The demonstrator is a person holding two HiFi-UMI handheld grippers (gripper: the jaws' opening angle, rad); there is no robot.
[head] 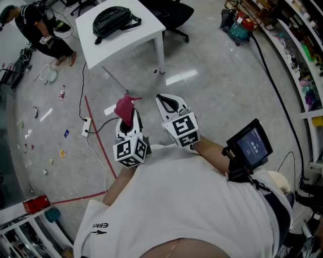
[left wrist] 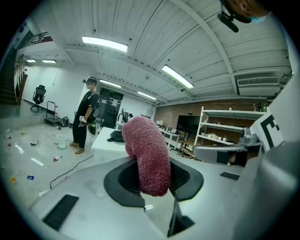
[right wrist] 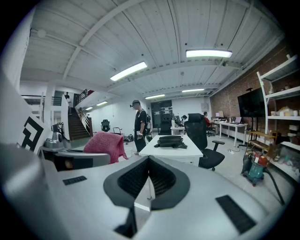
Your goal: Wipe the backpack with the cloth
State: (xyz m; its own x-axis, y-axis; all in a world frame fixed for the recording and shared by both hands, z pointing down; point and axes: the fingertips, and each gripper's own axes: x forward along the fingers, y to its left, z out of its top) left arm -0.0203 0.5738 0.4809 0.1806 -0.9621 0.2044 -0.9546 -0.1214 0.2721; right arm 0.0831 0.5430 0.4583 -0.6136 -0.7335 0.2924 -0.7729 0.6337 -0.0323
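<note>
A: Counts first. Grippers?

B: Two. Left gripper is clamped on the cloth; in its own view the pink terry roll stands up from between the pads and droops over. Right gripper has its jaws brought together with nothing between them; its view shows the black pads meeting.

A: Task things?

B: One cloth, one backpack. The backpack is black and lies flat on the one white table, at 12 o'clock from the grippers and well apart from them. The cloth touches nothing but the left gripper.

A: Anything else around the table?

B: One black chair just past it at 1 o'clock. One person in dark clothes at 10 o'clock, with a white bucket near their feet.

A: Surface?

B: Grey polished floor, glossy with light patches. One red tape line runs toward 7 o'clock, with a corner. One white power strip with its cable lies beside it. Small litter is scattered at 9 o'clock (too small to name).

A: Room?

B: Open workshop. Shelves curve along the 3 o'clock side. Right gripper view: white ribbed ceiling with strip lights, brick wall at right, stairs far left.
</note>
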